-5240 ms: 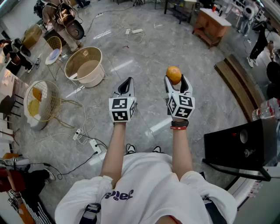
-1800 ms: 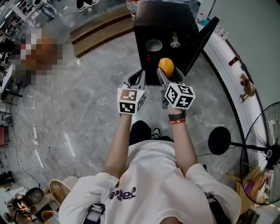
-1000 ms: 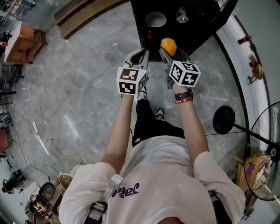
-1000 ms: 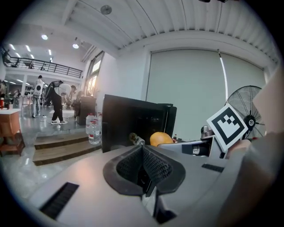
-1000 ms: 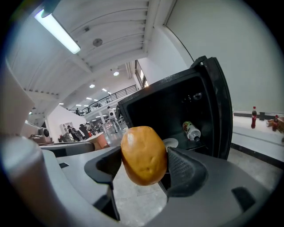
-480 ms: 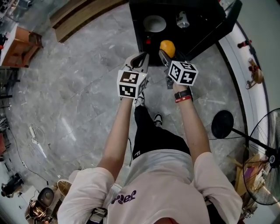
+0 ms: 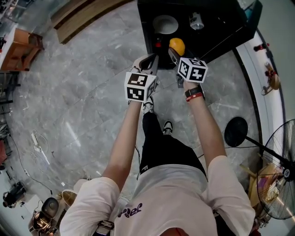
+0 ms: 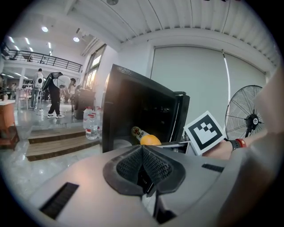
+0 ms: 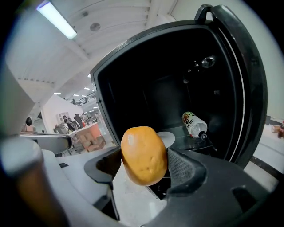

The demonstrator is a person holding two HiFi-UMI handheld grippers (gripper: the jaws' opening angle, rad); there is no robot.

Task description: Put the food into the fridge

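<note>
An orange fruit (image 7: pixel 177 46) (image 9: pixel 138 155) (image 8: pixel 150 140) sits between the jaws of my right gripper (image 7: pixel 178 50) (image 9: pixel 140 166), which is shut on it right at the mouth of the small black fridge (image 7: pixel 216 20) (image 9: pixel 146 80). The fridge door (image 7: pixel 242 27) (image 9: pixel 242 84) stands open to the right. Inside lie a white plate (image 7: pixel 165 23) (image 9: pixel 163 138) and a bottle (image 7: pixel 196 20) (image 9: pixel 194 124) on its side. My left gripper (image 7: pixel 148 63) (image 8: pixel 143 166) is shut and empty, just left of the right one, in front of the fridge (image 8: pixel 133 115).
A floor fan (image 7: pixel 276 184) (image 8: pixel 246 117) and its round black base (image 7: pixel 236 131) stand to the right. Wooden steps (image 7: pixel 78 14) (image 8: pixel 57 142) with water bottles (image 8: pixel 91 126) lie left of the fridge. People stand far off (image 8: pixel 55 95). Grey marble floor (image 7: pixel 69 92) spreads to the left.
I turned from the open floor to the fridge. Over the last second both grippers moved forward, bringing the orange to the fridge opening. The grip on it is unchanged.
</note>
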